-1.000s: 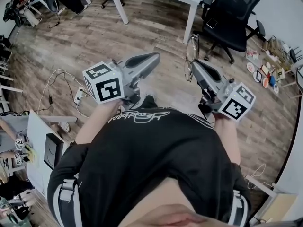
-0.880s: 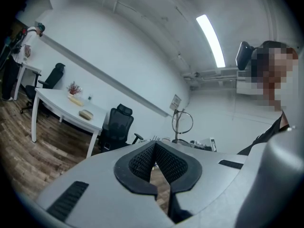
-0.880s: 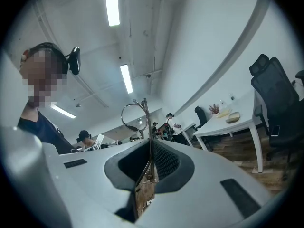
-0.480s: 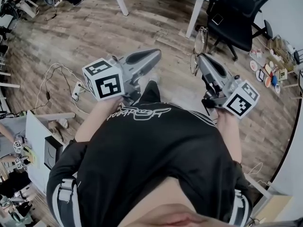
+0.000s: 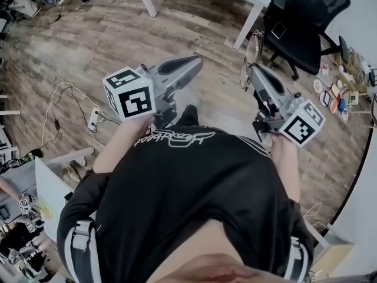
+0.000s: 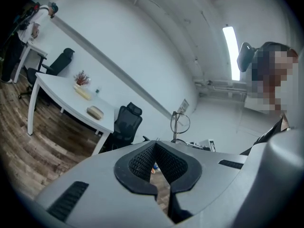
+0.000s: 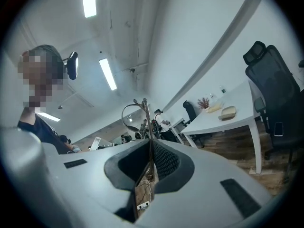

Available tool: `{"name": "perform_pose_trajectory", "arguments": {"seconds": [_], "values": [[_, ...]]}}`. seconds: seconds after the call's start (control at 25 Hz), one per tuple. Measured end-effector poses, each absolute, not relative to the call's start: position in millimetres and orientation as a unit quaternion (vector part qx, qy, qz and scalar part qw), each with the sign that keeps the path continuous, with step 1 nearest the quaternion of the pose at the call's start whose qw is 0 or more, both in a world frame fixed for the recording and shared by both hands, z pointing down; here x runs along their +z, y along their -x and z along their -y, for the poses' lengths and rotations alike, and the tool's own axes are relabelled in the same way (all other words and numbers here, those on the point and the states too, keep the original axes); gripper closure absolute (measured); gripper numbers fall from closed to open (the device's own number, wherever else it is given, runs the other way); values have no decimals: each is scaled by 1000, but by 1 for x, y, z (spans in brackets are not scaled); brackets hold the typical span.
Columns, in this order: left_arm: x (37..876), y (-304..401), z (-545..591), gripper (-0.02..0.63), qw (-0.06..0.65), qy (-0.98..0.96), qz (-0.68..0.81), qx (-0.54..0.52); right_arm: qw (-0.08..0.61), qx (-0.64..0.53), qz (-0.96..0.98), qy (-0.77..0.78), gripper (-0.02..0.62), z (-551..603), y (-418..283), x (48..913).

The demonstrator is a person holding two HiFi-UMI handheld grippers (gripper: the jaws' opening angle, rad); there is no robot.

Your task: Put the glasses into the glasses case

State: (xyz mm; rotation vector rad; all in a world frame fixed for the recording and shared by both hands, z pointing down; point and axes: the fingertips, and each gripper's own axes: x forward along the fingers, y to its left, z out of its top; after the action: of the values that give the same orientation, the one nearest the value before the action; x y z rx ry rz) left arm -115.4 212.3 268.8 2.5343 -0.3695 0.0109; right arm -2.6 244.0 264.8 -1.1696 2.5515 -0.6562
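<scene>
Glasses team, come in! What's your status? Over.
Right gripper shut on glasses. Left gripper shut, empty. Glasses not cased yet. Nothing in the way.

Thin metal-wire glasses (image 5: 254, 47), matt wood-plank floor (image 5: 106, 34), smooth white table (image 6: 57, 98)

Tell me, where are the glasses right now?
The glasses are pinched in the right tongs, upper right in the head view, close to the black office chair.

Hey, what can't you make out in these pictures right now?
- The beige object on the white table: too small in both gripper views to call it the case; outside the head view's top edge.
- The floor underfoot: hidden by the person's torso, head view.
</scene>
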Motion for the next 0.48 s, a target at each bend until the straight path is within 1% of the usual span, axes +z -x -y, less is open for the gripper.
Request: {"name": "perform_pose_trajectory", "arguments": {"seconds": [0.48], "values": [[264,113,-18,598,285,-953,102,19,143,-231,-858,436,572,-57,-2,256]]}}
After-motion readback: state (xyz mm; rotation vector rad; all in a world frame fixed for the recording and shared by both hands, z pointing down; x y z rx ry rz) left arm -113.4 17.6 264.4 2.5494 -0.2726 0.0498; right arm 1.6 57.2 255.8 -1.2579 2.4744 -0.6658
